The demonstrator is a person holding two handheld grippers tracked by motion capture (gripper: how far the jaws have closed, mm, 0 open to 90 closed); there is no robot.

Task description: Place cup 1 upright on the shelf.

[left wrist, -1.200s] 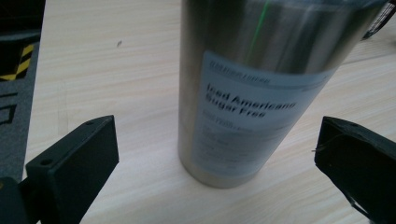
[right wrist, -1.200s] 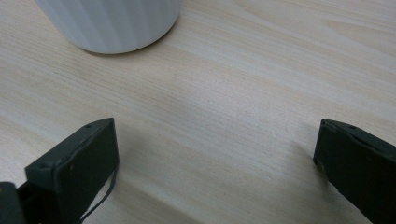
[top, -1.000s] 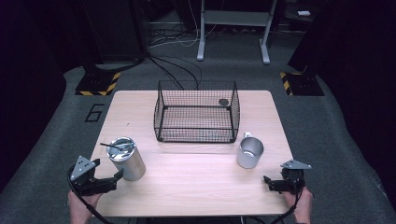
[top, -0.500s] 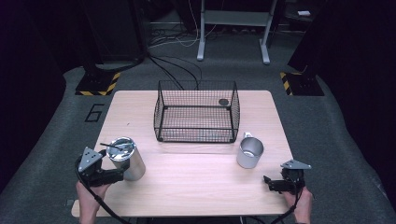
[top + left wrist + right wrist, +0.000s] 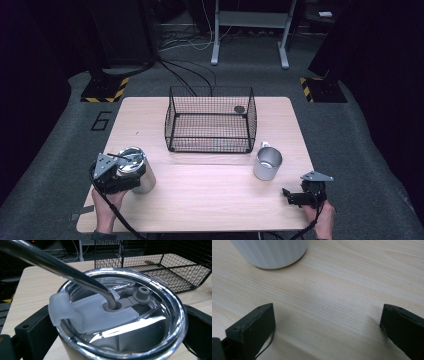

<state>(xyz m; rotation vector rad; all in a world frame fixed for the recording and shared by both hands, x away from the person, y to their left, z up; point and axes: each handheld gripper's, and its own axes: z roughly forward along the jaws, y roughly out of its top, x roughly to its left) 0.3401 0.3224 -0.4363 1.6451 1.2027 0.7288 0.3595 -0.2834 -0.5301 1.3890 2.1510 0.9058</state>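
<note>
The left tongs [image 5: 131,175] bracket the upright steel tumbler with clear lid and straw [image 5: 134,167] near the table's [image 5: 210,190] front-left corner, grip uncertain; the right tongs [image 5: 290,195] lie released.

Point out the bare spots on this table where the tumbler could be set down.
Widest bare stretch: between the tumbler and the mug, in front of the wire basket. Bare strips also flank the basket. Crowded: near-left corner around the left gripper; near-right by the right gripper.
</note>
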